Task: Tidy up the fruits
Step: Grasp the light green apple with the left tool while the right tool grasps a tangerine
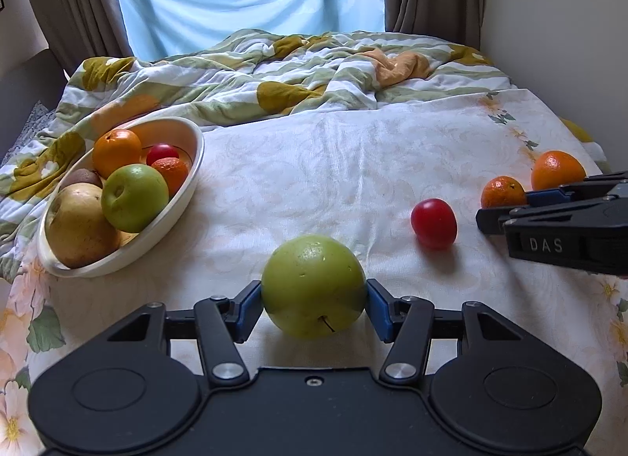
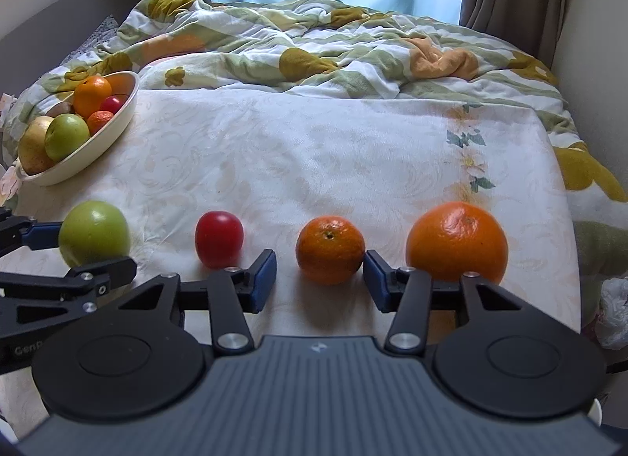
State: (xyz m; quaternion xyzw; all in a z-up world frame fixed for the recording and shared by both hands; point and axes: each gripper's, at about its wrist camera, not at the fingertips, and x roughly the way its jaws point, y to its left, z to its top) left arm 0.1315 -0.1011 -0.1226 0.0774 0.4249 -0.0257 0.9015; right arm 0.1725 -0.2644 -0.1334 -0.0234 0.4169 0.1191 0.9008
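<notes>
My left gripper [image 1: 314,301] is shut on a green apple [image 1: 313,285] low over the bed sheet; the apple also shows in the right wrist view [image 2: 94,238]. To its right lie a red plum [image 1: 433,223], a small mandarin [image 1: 502,191] and a large orange [image 1: 557,170]. My right gripper [image 2: 318,279] is open, its blue pads either side of the mandarin [image 2: 329,249], close to it. The plum [image 2: 219,239] sits left of it, the orange [image 2: 456,242] right of it. A cream bowl [image 1: 188,191] at the left holds several fruits.
The bowl [image 2: 117,118] sits at the sheet's left edge next to a rumpled flowered quilt [image 1: 274,75] across the back. Curtains and a wall close in the far side and right. A plastic bag [image 2: 614,310] lies off the bed's right edge.
</notes>
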